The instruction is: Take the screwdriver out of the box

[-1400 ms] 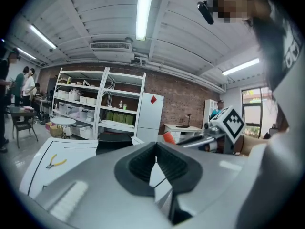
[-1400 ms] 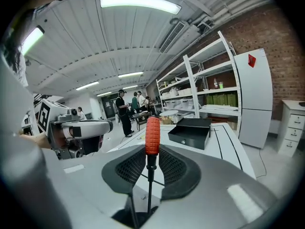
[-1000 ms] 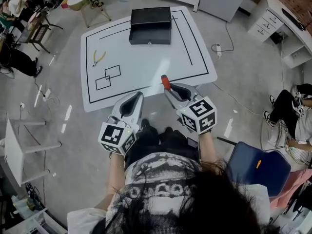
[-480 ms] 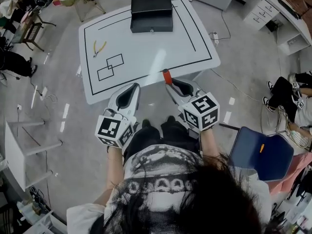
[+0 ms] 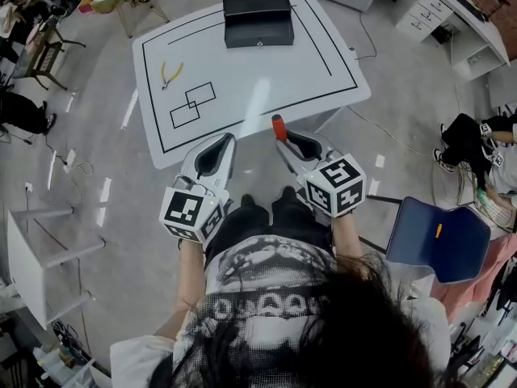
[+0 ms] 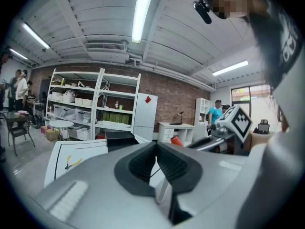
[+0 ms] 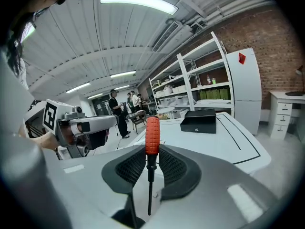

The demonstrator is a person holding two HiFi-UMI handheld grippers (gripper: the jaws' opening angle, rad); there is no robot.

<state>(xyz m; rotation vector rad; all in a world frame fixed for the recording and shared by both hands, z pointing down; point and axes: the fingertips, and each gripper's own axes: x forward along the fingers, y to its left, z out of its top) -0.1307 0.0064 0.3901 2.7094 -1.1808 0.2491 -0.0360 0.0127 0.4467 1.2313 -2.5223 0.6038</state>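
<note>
The screwdriver [image 5: 279,126] has an orange handle [image 7: 152,135] and a thin dark shaft. It stands upright between the pads of my right gripper [image 5: 285,141], which is shut on the shaft just below the handle. The gripper holds it at the near edge of the white table [image 5: 266,79]. The black box [image 5: 258,16] sits closed at the table's far side, well away from both grippers, and also shows as the black box [image 7: 198,119] in the right gripper view. My left gripper [image 5: 220,141] hangs beside the right one, pads together, with nothing in it.
Yellow-handled pliers [image 5: 170,73] lie on the table's left part, near two taped rectangles [image 5: 192,105]. A blue chair [image 5: 436,241] stands at my right and a white stand [image 5: 32,249] at my left. Shelves, desks and several people are around the room.
Both grippers have drawn back together from over the table to its near edge, the screwdriver still in the right one. The table and box now sit further from them.
</note>
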